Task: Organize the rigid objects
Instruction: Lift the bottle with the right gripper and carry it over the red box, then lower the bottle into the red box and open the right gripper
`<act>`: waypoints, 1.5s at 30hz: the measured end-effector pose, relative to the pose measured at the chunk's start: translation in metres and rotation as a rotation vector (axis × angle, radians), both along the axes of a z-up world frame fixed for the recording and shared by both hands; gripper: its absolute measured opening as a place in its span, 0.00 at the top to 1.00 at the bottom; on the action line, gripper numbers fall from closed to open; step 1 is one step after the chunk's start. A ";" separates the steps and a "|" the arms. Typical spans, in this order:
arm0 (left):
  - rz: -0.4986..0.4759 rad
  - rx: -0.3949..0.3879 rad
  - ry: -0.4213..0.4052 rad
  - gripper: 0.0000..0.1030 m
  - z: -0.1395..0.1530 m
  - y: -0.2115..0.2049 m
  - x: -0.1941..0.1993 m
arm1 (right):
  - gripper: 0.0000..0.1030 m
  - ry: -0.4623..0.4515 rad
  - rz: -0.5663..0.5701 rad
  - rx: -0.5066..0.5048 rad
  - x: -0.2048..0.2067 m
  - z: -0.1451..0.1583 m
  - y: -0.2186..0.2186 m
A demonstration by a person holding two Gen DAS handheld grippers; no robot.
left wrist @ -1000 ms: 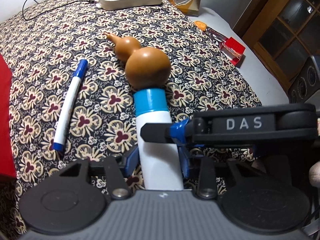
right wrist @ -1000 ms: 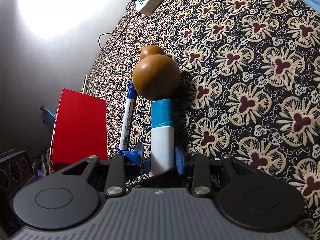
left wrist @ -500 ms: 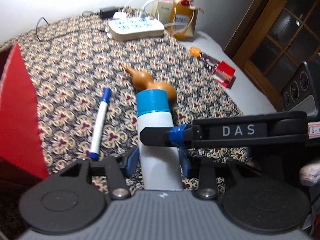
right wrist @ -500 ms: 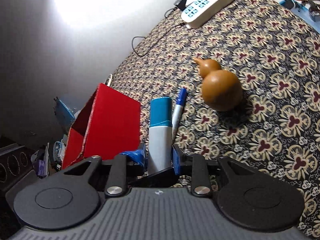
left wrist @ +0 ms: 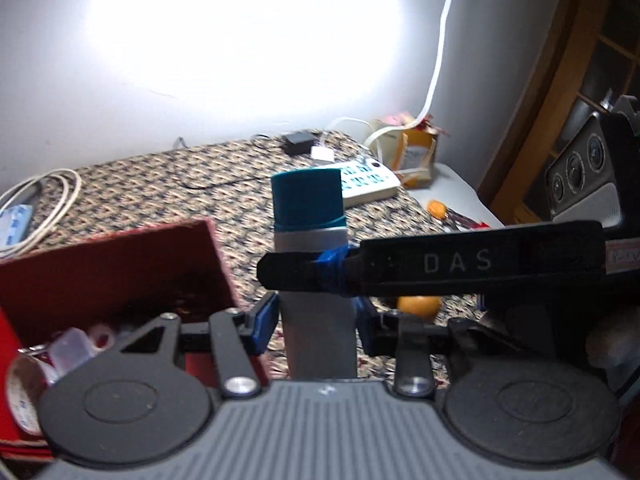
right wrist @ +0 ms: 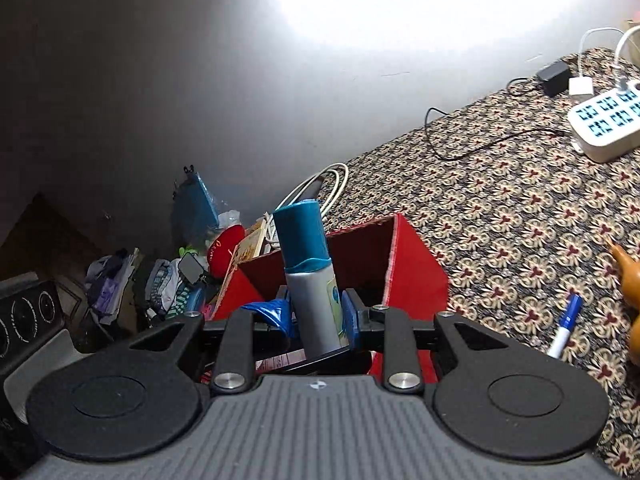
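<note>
While some small things already lie in the bottom of the red box [left wrist: 120, 264], the job looks only partly done from where I stand: a blue-capped marker [right wrist: 564, 330] and a brown gourd [right wrist: 630, 300] lie on the patterned cloth [right wrist: 520, 208], well to the right of the red box, waiting their turn.

The piece in hand is the white bottle with the teal cap [right wrist: 308, 264]. Both tools have it. The left gripper [left wrist: 316, 320] is clamped on its lower body, blue pads pressed to either side, and the right gripper [right wrist: 316, 316] is clamped on it too, one of its black fingers [left wrist: 440, 264] crossing the bottle just below the cap in the left camera. The bottle stands upright, lifted clear of the cloth, just beside the red box's right wall in the left view and in front of the box's open top in the right view; I'd judge it is about to go in, but it is not yet inside.

It is a plain, smooth cylinder, white or pale grey in this dim light, with a wide flat-topped teal cap and a small coloured label on one side. It looks stiff and light.

Behind the red box sit a white power strip [right wrist: 604, 124] and loose cables [left wrist: 52, 196].
</note>
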State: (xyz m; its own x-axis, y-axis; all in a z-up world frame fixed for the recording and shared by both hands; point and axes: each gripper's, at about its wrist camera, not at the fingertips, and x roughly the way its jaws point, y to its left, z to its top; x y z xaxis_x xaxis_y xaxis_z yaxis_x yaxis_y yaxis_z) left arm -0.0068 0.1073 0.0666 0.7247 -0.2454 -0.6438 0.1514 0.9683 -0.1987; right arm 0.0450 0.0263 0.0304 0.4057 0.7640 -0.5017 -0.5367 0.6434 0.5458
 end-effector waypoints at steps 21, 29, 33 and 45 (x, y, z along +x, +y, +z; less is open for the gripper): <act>0.153 -0.146 0.374 0.75 -0.089 0.138 0.060 | 0.91 0.229 0.230 -0.361 0.058 -0.075 0.141; 0.170 -0.147 0.485 0.75 -0.111 0.149 0.069 | 0.90 0.245 0.240 -0.454 0.059 -0.085 0.156; 0.167 -0.150 0.496 0.74 -0.111 0.152 0.072 | 0.88 0.219 0.199 -0.484 0.058 -0.085 0.156; 0.229 -0.134 0.440 0.72 -0.103 0.156 0.062 | 0.89 0.114 0.137 -0.404 0.055 -0.075 0.148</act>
